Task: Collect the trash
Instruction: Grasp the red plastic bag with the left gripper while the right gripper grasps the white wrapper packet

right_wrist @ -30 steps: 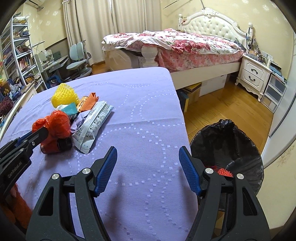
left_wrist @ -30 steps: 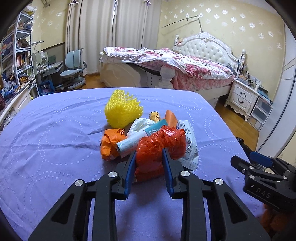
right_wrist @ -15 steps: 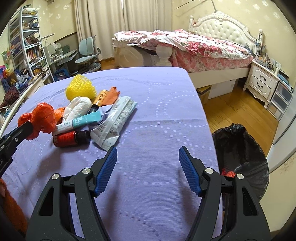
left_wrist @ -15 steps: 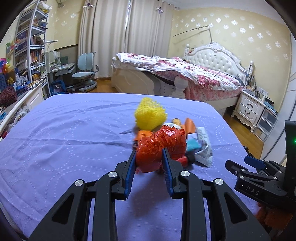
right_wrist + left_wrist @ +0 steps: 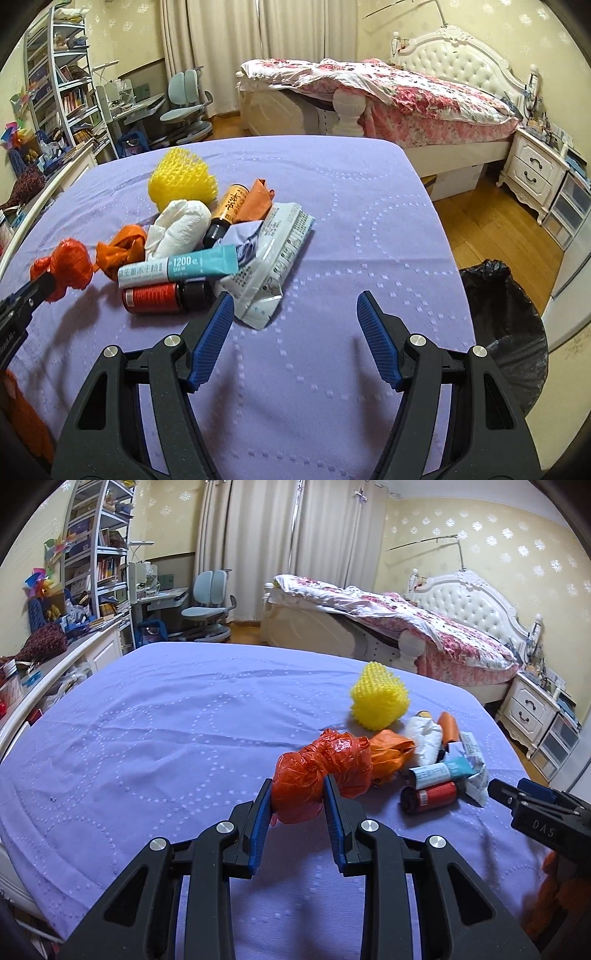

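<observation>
My left gripper is shut on a crumpled red plastic bag and holds it above the purple table, left of the trash pile; the bag also shows in the right wrist view. My right gripper is open and empty over the table, just right of the pile. The pile holds a yellow foam net, an orange bag, a white paper wad, a teal tube, a red bottle, an amber bottle and a white wrapper.
A bin lined with a black bag stands on the floor off the table's right edge. A bed and nightstand lie beyond. A desk, chair and shelves are at the far left.
My left gripper has lifted the red bag off the pile and carried it left and back. The red bottle under it is now uncovered. My right gripper stayed open and closed in on the pile.
</observation>
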{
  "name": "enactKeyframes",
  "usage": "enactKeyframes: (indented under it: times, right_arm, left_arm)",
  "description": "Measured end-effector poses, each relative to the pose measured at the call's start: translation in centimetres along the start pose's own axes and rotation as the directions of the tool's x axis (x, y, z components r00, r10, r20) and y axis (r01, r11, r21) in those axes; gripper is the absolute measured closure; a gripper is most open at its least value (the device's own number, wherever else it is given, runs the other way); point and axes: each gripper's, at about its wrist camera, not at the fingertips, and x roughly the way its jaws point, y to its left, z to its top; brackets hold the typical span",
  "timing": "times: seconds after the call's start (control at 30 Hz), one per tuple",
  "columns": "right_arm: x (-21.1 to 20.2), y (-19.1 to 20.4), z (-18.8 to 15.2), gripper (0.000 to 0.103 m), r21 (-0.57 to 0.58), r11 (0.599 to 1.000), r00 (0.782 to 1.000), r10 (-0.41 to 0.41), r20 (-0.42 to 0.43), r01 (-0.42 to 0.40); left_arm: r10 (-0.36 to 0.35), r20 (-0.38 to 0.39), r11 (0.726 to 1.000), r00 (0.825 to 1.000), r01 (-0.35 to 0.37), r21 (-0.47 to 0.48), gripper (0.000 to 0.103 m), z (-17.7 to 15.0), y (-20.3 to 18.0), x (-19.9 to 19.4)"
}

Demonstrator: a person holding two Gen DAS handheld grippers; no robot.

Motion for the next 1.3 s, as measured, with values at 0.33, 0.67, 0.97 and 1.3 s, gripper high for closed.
enactKeyframes:
  times: [0.33,0.67,0.97,1.3]
  right_arm:
    - [1.8,1.1,0.9,0.047,-0.006,1.000,0.999,-0.017,-0.045,0.016]
    - [1.2,-1.6,0.3,0.056,0.050,0.998,0.996,-0.034,-0.078,0.038]
    - [1.6,-1.5,2.6,0.055,0.065,0.998,0.999,-0.012,-0.038,0.014]
    - [3.6,-0.5,4.2,0.055,0.038,0.999,0.999,-0.022,-0.038,0.024]
  left_arm:
    - [0.010,-0.009,1.000,1.000,-0.011,-0.019,0.073,-0.3,1.3,-0.1]
    - [0.012,-0.020,1.000,1.000,-0.013,-0.017,0.073,-0.3,1.1,0.2]
    - [0.023,-0.033,0.999,0.999,-0.024,-0.042,0.073,0.5,1.9,1.3]
    - [0.018,-0.057,0.994,0.998,-0.024,-0.105,0.073,1.6,3.2,2.4]
